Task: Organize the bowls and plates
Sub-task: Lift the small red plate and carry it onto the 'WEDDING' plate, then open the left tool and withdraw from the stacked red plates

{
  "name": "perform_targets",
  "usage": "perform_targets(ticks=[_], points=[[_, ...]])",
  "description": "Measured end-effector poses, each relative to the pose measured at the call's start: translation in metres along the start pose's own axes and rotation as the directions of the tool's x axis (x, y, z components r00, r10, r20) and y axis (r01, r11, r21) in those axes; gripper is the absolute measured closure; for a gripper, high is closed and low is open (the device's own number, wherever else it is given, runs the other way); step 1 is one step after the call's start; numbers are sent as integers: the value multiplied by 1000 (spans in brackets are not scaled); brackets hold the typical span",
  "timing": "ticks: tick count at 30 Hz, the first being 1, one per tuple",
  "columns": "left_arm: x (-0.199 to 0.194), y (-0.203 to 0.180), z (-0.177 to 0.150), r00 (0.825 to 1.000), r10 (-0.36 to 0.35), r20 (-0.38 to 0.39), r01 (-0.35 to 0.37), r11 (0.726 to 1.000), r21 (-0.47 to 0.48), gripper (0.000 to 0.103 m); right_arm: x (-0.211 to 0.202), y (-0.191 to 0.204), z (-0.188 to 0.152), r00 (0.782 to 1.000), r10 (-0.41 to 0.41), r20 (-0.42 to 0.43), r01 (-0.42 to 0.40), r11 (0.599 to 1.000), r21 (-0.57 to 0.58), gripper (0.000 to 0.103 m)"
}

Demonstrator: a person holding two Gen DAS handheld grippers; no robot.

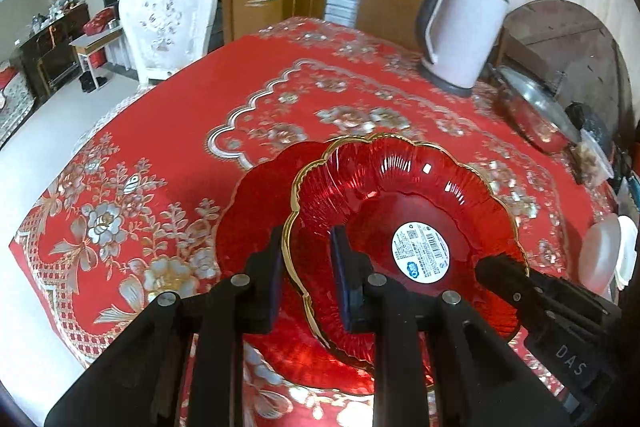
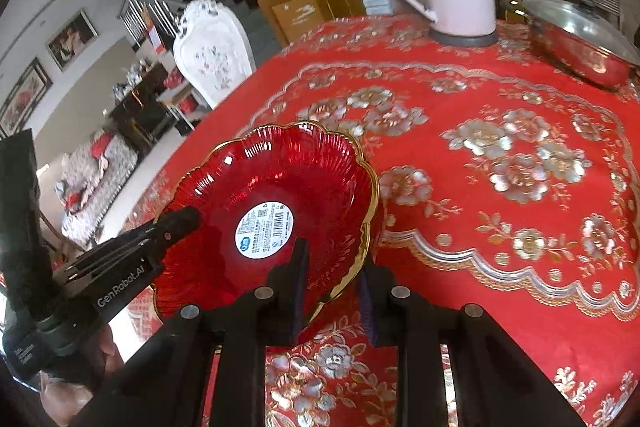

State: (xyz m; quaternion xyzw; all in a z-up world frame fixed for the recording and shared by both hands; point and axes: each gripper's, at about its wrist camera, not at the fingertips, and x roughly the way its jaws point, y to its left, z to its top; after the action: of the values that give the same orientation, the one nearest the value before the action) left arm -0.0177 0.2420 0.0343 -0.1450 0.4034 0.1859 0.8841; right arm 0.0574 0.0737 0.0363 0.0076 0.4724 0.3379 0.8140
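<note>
You see bright, even daylight; white glare spots on the red glass plate [image 1: 400,195]. Fisheye bending curves the worktop [image 2: 500,187] edges; dark vignette fills the corners.

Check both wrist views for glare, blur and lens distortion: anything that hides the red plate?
Left wrist view: small window glints on the red plate, its label readable; strong fisheye bending, dark corners; kettle slightly soft. Right wrist view: similar glints on the plate; pan mirrors the tablecloth; edges curve heavily. Nothing hides the plate except the jaws.
</note>
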Motion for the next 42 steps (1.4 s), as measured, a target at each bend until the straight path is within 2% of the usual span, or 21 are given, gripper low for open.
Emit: perform_targets(ticks=[7,11,15,23,25,26,27,30,35,37,39,42], points=[[25,8,-5,998,32,-54,-32,999,8,84,24,4,0,998,-37,-60,36,999,-17,78],[34,8,-8,996,54,-65,-53,998,18,82,29,13,2,994,-69,-83,64,996,-61,71],[37,11,-9,995,73,-66,-72,997,18,81,36,26,2,987,-104,-121,89,988,-125,67],[43,9,-9,991,122,-58,-119,991,60,80,44,31,1,978,-111,-177,84,984,-157,59],[43,6,-8,988,150,-38,-146,986,82,80,42,35,2,977,-135,-167,105,978,-179,56],[42,6,-7,987,158,-28,-155,984,83,80,40,37,2,975,-160,-157,127,972,-197,48],[39,7,-6,986,165,-13,-164,983,77,80,37,40,3,971,-190,-142,156,963,-220,44],[35,11,-2,986,166,0,-166,984,64,80,30,42,5,974,-192,-124,160,960,-229,42],[25,13,1,989,149,9,-149,987,57,79,15,33,5,985,-148,-94,129,975,-180,42],[19,12,0,992,128,17,-129,990,53,74,7,25,4,991,-106,-82,95,987,-133,42],[13,6,-1,993,119,28,-120,991,60,44,-1,18,0,995,-72,-67,66,993,-94,42],[-1,-10,-5,989,120,86,-128,987,96,42,-13,10,-6,997,-65,-41,62,996,-72,42]])
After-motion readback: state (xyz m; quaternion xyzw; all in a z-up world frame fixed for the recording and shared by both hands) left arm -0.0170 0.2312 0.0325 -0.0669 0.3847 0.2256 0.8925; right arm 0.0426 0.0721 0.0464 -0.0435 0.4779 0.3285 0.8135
